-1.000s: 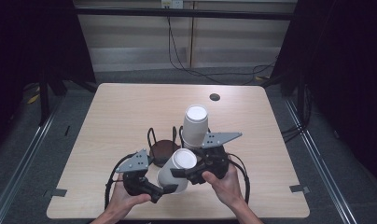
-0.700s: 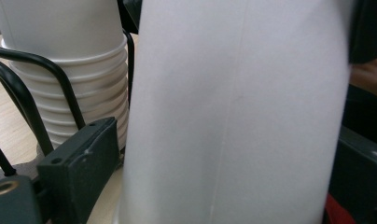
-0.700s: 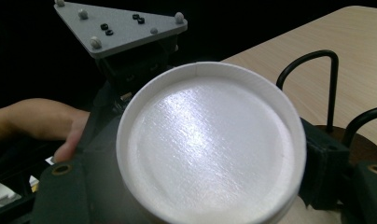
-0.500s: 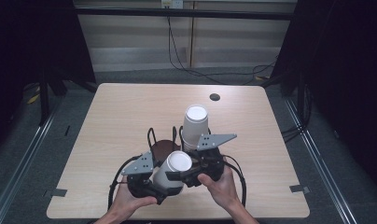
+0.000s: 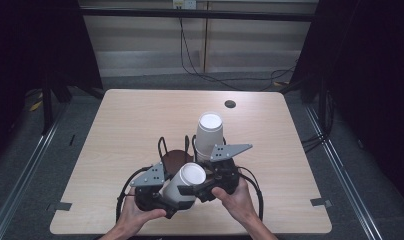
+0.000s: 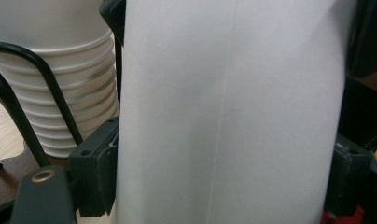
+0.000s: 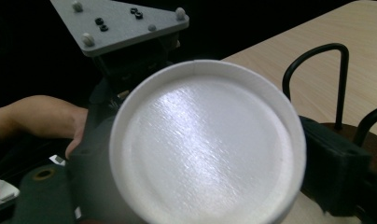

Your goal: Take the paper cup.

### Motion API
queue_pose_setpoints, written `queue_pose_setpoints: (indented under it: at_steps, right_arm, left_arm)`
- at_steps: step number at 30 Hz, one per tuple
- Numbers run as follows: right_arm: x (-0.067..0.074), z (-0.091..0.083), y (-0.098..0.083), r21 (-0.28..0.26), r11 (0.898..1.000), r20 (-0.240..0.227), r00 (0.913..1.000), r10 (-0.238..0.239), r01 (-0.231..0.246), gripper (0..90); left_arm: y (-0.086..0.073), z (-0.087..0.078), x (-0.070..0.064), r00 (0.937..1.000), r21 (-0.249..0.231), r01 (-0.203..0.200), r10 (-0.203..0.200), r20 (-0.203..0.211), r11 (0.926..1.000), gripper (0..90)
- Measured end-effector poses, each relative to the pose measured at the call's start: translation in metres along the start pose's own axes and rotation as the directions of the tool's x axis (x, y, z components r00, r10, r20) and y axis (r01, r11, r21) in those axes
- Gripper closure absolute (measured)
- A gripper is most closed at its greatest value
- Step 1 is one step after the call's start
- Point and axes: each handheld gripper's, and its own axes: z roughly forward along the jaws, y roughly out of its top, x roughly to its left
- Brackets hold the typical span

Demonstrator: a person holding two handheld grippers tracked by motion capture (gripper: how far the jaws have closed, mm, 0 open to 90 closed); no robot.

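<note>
We see the table evenly lit from above while its surroundings sink into near black. Glare streaks the paper cup's base in the right gripper view; the left gripper view is soft and blurred.

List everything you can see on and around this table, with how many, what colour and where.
Single cup: one, white, tipped on its side between the two grippers at the near edge.
Cup stack: one nested stack, white, upside down in the stand, mid-table.
Stand: one, dark round base with black wire loops, left of the stack.
Table: one, light wood.
Hole: one, dark, far right of the tabletop.
Cables: several, black, on the floor behind the table.
Left gripper: one, black with grey plate, fingers just closed on the single cup.
Right gripper: one, black with grey plate, at the cup's base end.
Hands: two, at the bottom edge.
</note>
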Motion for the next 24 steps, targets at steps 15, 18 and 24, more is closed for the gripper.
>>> queue_pose_setpoints:
  at_steps: [15, 18, 24]
  right_arm:
    - [-0.001, -0.013, 0.002, -0.018, 1.0, 0.0, 0.9999, -0.014, 0.014, 14.0]
    - [-0.003, -0.019, 0.003, -0.02, 1.0, 0.001, 0.9999, -0.015, 0.015, 14.0]
    - [-0.005, -0.026, 0.003, -0.021, 1.0, 0.006, 0.9998, -0.019, 0.019, 14.0]
  left_arm:
    - [0.003, -0.01, 0.004, 0.9996, 0.074, 0.028, -0.028, 0.003, 0.9969, 18.1]
    - [0.006, -0.015, 0.005, 0.9996, 0.088, 0.027, -0.027, -0.004, 0.9958, 18.2]
    - [0.008, -0.019, 0.007, 0.9998, 0.12, 0.018, -0.016, -0.014, 0.9926, 18.3]
